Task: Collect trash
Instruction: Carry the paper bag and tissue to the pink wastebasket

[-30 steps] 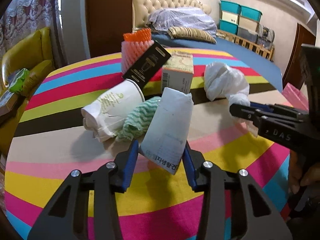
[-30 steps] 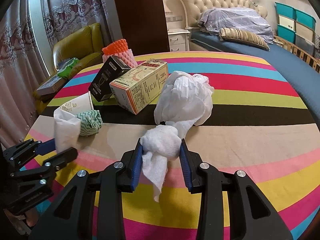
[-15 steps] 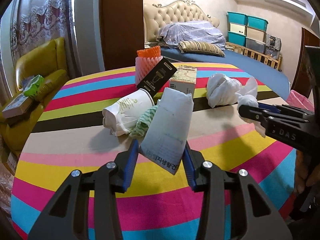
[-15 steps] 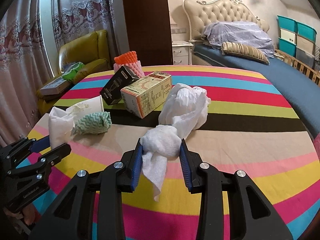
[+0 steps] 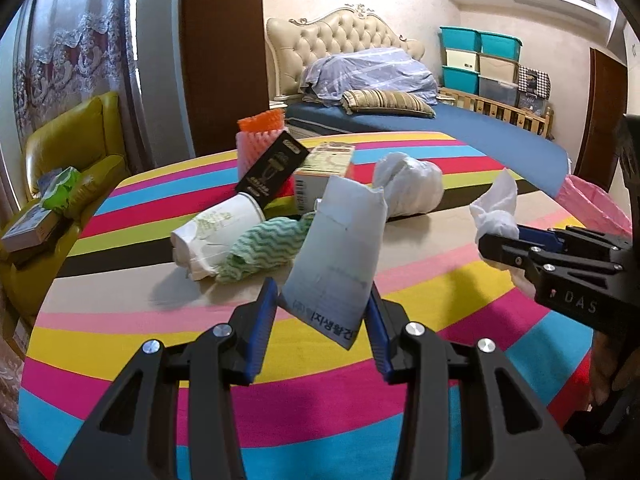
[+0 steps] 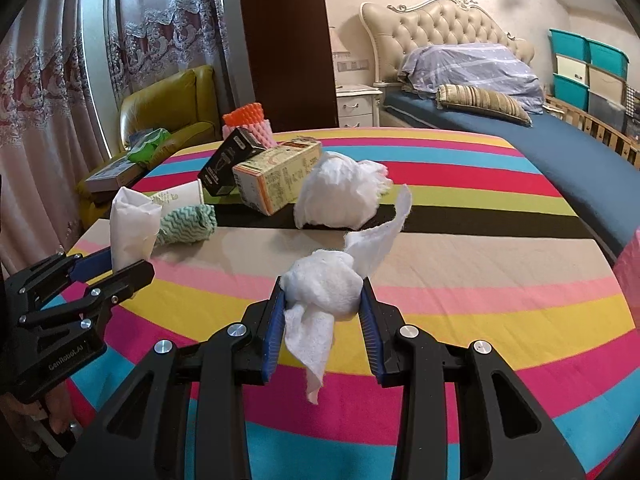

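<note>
**2 pieces of trash lifted off the striped table**

We hold a white paper pouch [image 5: 340, 252] with printed Korean lettering clamped between the blue pads of our left gripper [image 5: 322, 330], raised above the table. Our right gripper [image 6: 323, 312] is clenched on a crumpled white tissue wad [image 6: 322, 288]; 1 loose tail hangs below the pads and another flap sticks up behind it.

On the round table [image 6: 480, 308], with its bright striped cloth, the rest of the trash lies in a cluster at the far side: a tipped paper cup [image 5: 216, 232] touching a green-and-white zigzag cloth [image 5: 264, 248], a black box [image 5: 272, 170] leaning on a pink and orange foam roll [image 5: 258, 136], a yellowish carton [image 6: 276, 178], and a crumpled white bag [image 6: 340, 196] just beside the carton.

A pink bag [image 5: 596, 208] shows past the table's right edge. Beyond the table stand a yellow-green armchair [image 6: 168, 104] and a bed [image 6: 500, 120] with a tufted headboard.
</note>
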A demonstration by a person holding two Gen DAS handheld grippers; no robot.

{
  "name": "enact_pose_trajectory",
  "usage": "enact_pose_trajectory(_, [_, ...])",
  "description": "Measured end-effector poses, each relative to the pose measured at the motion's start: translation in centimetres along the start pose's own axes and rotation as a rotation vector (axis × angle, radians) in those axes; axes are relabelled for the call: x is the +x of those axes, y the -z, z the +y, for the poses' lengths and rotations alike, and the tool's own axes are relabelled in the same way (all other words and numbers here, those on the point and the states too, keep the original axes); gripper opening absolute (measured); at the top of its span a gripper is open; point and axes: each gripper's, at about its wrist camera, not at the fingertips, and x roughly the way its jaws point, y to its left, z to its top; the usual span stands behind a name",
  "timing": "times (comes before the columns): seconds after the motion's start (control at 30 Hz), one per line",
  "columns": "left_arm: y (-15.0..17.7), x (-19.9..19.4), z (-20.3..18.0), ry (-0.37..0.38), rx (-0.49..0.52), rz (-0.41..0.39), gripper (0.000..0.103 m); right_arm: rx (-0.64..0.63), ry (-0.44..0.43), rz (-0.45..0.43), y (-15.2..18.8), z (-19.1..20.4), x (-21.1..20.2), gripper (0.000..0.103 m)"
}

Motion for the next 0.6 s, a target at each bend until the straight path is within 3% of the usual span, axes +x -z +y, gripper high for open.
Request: enact_pose_trajectory(0.6, [-1.5,1.6,-6.5,0.063,0.151,0.021,0.041,0.083,0.083,-0.058,1.5,-6.8,-3.4,0.035])
